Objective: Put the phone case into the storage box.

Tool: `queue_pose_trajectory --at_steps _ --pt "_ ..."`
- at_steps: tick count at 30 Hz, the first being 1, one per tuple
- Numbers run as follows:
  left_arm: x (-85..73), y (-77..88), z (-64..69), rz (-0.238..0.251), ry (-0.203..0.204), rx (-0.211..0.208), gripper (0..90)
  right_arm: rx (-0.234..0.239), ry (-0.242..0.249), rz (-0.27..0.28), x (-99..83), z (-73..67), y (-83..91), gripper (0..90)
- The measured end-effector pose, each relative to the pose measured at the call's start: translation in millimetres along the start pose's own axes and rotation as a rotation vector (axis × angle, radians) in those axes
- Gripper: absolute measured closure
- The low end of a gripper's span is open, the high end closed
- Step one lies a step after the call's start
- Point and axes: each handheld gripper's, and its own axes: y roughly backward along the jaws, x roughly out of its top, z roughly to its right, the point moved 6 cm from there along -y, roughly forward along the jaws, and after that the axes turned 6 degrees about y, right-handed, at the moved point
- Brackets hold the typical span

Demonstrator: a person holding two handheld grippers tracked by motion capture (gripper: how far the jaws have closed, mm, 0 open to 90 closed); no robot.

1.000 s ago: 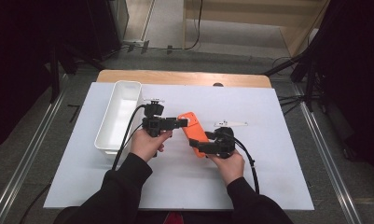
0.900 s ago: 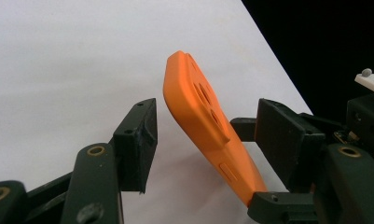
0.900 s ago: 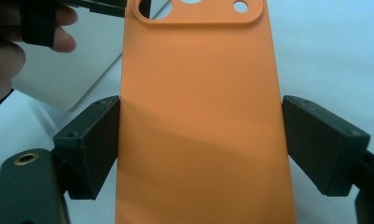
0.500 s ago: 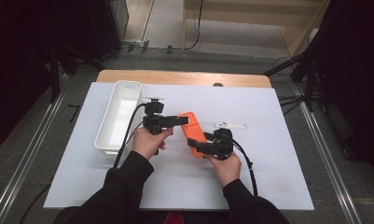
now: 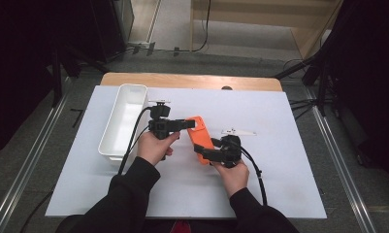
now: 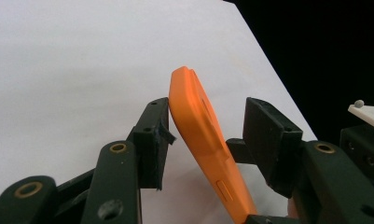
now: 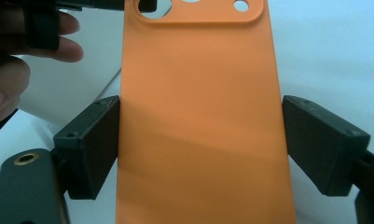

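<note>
Orange phone case held up between both grippers, centre of the high view.

The orange phone case (image 5: 200, 138) sits above the white counter (image 5: 279, 184), just right of the white tray (image 5: 123, 121). The right gripper (image 5: 205, 154) clamps its lower part, one pad on each long edge. The left gripper (image 5: 191, 124) has just been closing on the top end: one pad touches the case's face, the other stands clear with a gap. A small white part (image 5: 237, 131) lies right of centre.
</note>
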Motion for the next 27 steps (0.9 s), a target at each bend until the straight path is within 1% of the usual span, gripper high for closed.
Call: queue_pose_trajectory --at_steps 2,5,6,7,12,14,18,19,21,27 --pt "0.5 0.5 -0.1 0.005 0.001 0.002 54.4 -0.001 0.001 0.000 -0.2 -0.3 -0.2 14.4" --pt "0.8 1.0 -1.0 0.002 0.012 -0.002 55.1 -0.003 -0.002 0.002 -0.4 -1.0 -0.2 14.4" --pt "1.0 1.0 -1.2 0.004 0.014 0.000 57.3 -0.003 -0.001 0.005 -0.4 -1.0 -0.2 14.4" --pt "1.0 0.8 -1.1 0.004 0.017 -0.002 57.6 -0.004 0.000 0.007 -0.5 -1.0 -0.1 14.4" --pt "0.8 0.5 -1.5 0.005 0.017 0.006 59.2 -0.003 0.000 0.007 -0.9 -1.3 -0.3 14.5" --pt "0.8 0.6 -2.0 0.006 0.015 0.012 61.5 -0.004 0.003 0.009 -0.7 -1.5 -0.1 14.5" --pt "0.7 0.5 -2.8 0.005 0.025 0.017 64.3 -0.002 0.002 0.008 -0.6 -2.1 -0.3 14.4" --pt "0.7 0.6 -3.0 0.003 0.028 0.018 66.4 -0.002 0.002 0.008 -0.7 -2.2 -0.3 14.5" --pt "0.9 1.1 -2.9 0.003 0.036 0.010 67.2 -0.003 0.004 0.007 -0.9 -2.4 -0.6 14.4" --pt "0.7 1.3 -2.4 -0.001 0.043 0.003 69.0 -0.006 0.013 0.004 -1.3 -2.8 -1.1 14.4"
